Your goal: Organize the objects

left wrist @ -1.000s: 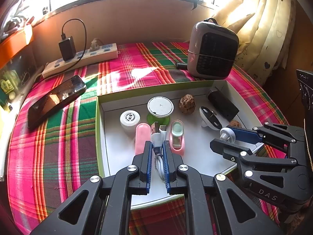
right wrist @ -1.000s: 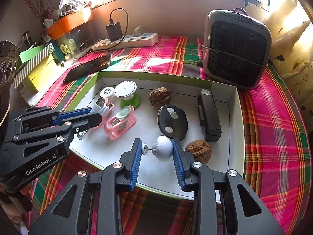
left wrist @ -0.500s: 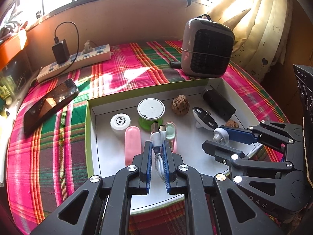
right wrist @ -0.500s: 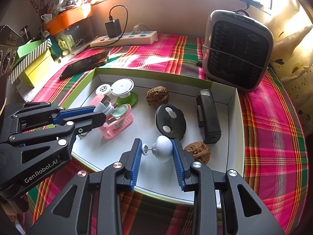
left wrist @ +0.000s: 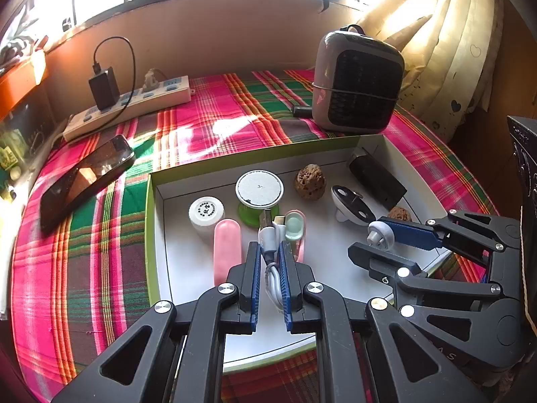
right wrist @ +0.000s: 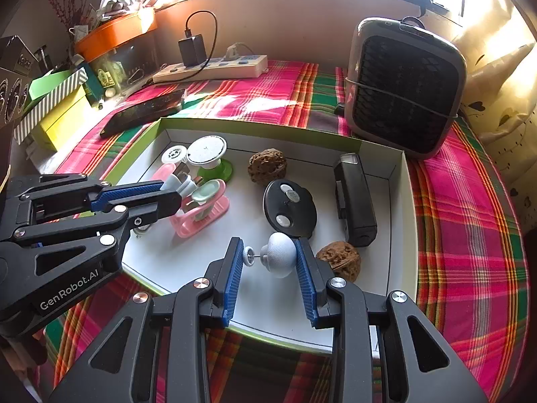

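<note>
Gripping a coiled white USB cable, the left gripper hangs over the near left part of a shallow white tray with a green rim; its blue-padded fingers are clenched on the bundle, whose two plugs poke out past the tips. Off to its right, the right gripper holds a small white mushroom-shaped knob with a thin metal pin crosswise between its fingers, just above the tray floor near the front edge.

Inside the tray, a pink plastic clip with a pale green pad sits just beyond the left gripper, with a pink oblong case beside it. Behind those stand a small round white jar and a white disc on a green base. A brown wrinkled walnut lies toward the back, a second walnut lies near the front right, just beside the right gripper, and a black oval disc with white buttons sits between them. A black rectangular device lies along the tray's right side.

The tray rests on a surface covered with pink and green plaid cloth. Beyond it stand a grey box-shaped fan heater, a white power strip with a black charger and a black smartphone.
</note>
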A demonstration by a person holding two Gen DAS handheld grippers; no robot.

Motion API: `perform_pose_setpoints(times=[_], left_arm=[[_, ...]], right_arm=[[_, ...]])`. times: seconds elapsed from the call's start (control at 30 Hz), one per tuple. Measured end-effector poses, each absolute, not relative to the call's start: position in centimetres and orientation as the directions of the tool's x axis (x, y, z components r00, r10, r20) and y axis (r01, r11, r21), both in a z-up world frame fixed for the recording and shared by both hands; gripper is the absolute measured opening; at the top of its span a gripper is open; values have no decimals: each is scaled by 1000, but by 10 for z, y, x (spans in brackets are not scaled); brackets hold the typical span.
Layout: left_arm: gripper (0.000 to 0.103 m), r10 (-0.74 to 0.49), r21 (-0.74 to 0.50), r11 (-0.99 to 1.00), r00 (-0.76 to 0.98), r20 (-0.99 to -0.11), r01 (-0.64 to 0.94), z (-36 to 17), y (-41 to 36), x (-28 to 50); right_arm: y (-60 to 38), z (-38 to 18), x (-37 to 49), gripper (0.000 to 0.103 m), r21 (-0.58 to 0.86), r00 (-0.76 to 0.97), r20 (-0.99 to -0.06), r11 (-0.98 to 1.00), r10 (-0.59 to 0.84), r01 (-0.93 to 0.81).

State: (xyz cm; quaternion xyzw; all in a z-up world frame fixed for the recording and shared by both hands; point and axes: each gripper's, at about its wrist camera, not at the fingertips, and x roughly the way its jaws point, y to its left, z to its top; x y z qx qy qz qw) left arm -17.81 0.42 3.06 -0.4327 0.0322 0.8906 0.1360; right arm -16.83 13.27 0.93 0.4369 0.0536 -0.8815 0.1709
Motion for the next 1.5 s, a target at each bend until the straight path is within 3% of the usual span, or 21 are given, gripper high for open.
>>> perform_pose_setpoints(times=[0.53,0.97,1.3,1.5], left_arm=[[14,212,-63,-962,-586,-782,-265,29,4,-178],[19,210,-66,-964,-584,-784,-258,29,4,-176],[24,191,-51,-969,-604,-773,-241,33,2,-165],[25,165,-39,-977,-625,-763,-210,38,-3,-152]], right_arm=[[136,9,-168,34,74,-559,-788,-940,-259,332],[141,10,-166,44,76,-566,-786,-948,-249,310],[145,15,-156,46,95,-577,-774,-949,-261,302],[150,21,-146,53,109,-597,-757,-952,-267,288]])
